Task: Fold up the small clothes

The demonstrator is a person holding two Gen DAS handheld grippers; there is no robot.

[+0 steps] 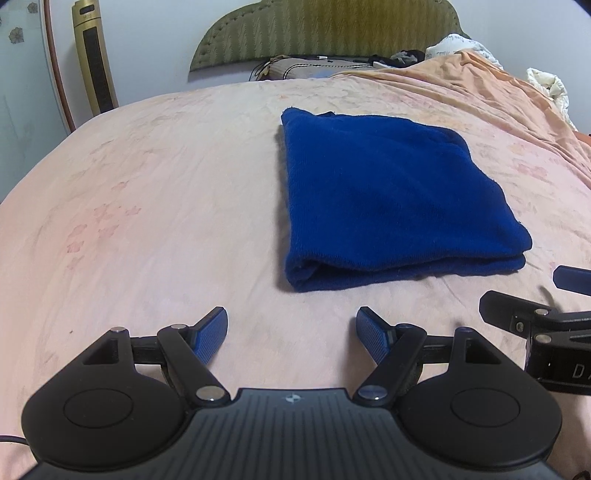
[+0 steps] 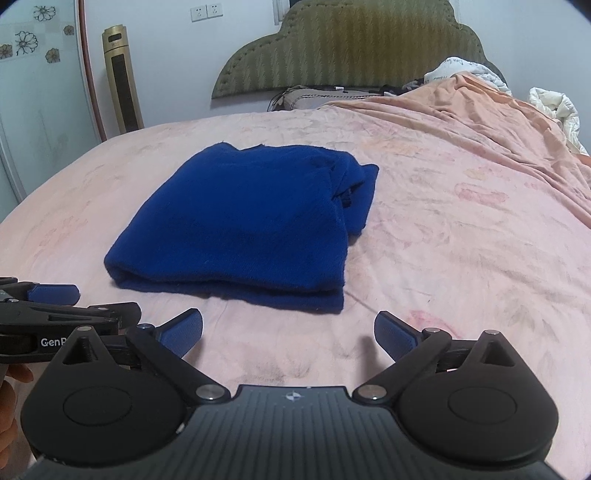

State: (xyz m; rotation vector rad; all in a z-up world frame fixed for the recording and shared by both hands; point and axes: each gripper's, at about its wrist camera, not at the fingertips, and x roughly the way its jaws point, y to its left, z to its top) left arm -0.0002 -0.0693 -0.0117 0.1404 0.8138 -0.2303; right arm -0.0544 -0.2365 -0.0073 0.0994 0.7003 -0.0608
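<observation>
Lying folded, blue cloth [image 2: 240, 221] just beyond empty right claw [image 2: 288, 334]

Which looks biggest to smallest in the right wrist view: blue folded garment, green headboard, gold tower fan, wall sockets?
As they look, not true size:
1. blue folded garment, nearest the camera
2. green headboard, farther back
3. gold tower fan
4. wall sockets

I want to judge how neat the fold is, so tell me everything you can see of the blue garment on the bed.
The blue garment is deep blue, of a soft, fuzzy fabric, folded into a roughly rectangular stack of layers. Its near edge is a rounded fold. On its right side a lower layer sticks out past the top one, with a small dark tag-like spot there. It lies flat on the pink bedsheet, which alone touches it; both grippers are short of it.
</observation>
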